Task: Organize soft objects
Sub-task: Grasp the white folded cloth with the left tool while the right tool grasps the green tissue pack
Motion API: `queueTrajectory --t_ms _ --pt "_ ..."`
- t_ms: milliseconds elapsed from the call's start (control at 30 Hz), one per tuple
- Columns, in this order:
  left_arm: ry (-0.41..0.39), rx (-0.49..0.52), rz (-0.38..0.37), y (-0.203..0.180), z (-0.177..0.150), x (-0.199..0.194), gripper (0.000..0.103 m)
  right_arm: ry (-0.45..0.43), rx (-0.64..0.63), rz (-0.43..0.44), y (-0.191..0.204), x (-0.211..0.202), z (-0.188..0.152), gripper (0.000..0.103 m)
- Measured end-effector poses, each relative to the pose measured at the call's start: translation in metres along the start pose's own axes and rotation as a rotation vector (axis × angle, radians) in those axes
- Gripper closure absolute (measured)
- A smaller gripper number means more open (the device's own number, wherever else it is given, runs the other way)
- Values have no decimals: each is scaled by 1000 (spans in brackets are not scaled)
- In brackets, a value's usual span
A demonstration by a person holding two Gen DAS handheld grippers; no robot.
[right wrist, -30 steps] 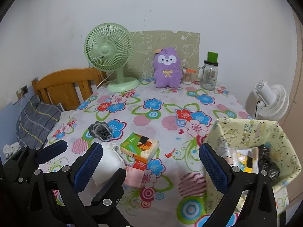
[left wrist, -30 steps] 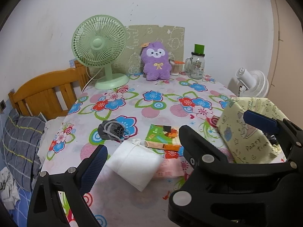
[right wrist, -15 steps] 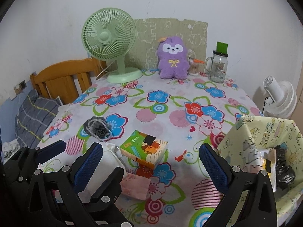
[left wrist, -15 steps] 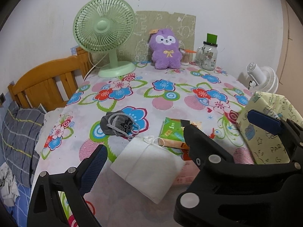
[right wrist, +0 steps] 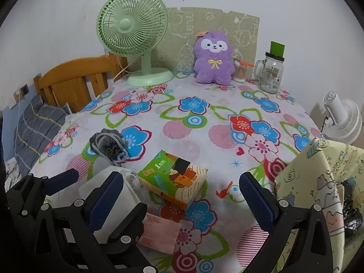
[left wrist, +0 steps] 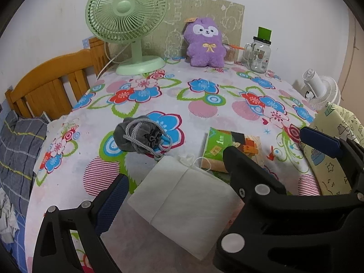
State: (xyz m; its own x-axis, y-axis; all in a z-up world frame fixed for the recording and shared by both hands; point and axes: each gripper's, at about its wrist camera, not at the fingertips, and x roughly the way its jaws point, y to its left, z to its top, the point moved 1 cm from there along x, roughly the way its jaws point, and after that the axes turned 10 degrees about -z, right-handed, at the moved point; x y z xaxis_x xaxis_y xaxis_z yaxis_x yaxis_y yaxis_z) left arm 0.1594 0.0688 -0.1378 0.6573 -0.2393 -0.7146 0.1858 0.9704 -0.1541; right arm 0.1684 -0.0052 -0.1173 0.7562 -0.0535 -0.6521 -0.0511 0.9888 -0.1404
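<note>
A: Both grippers hang over the table's near edge, jaws spread wide and empty. The left gripper [left wrist: 207, 159] frames a white pouch [left wrist: 184, 202] that lies flat at that edge, its cord trailing toward the tissue pack [left wrist: 224, 150].

B: And the right gripper [right wrist: 179, 193]?

A: It faces the tissue pack [right wrist: 173, 177], which sits just inside the near edge, partly atop a pink packet [right wrist: 159, 232]. A grey drawstring bag [left wrist: 141, 136] lies toward the left edge, near the pouch's far corner.

B: Where would they go?

A: Likely the yellow fabric bin [right wrist: 318, 193] at the near right corner; dark items already sit in it, though they are hard to identify.

B: What could go wrong?

A: The pouch is thin and flat, so the fingers may slide over it or pinch the tablecloth [left wrist: 204, 95] instead. Its cord could snag the tissue pack and drag it. The two grippers are close together, and the left one's right finger sits in front of the pack, so a clash looks possible if both close in at once.

B: Room to move?

A: Plenty at the table's middle, bare of objects. The far edge is crowded: green fan [right wrist: 134, 41], purple plush [right wrist: 213, 61], glass jar [right wrist: 271, 72]. The bin's wall is soft and leaning, so a loaded gripper could fold it in.
</note>
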Motion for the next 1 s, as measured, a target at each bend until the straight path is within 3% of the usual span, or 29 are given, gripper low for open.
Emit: queueTrajectory --t_ms 233,467,667,1000 --pt "20 -10 -21 3 -3 8 6 20 -27 5 5 12 -2 0" --pt "13 -24 -54 6 -5 10 31 24 -42 18 10 17 -1 0" --pt "-9 -34 -36 13 -2 2 44 23 -25 26 10 19 4 0" --pt "9 -24 2 21 -2 10 47 64 -35 9 18 39 5 0"
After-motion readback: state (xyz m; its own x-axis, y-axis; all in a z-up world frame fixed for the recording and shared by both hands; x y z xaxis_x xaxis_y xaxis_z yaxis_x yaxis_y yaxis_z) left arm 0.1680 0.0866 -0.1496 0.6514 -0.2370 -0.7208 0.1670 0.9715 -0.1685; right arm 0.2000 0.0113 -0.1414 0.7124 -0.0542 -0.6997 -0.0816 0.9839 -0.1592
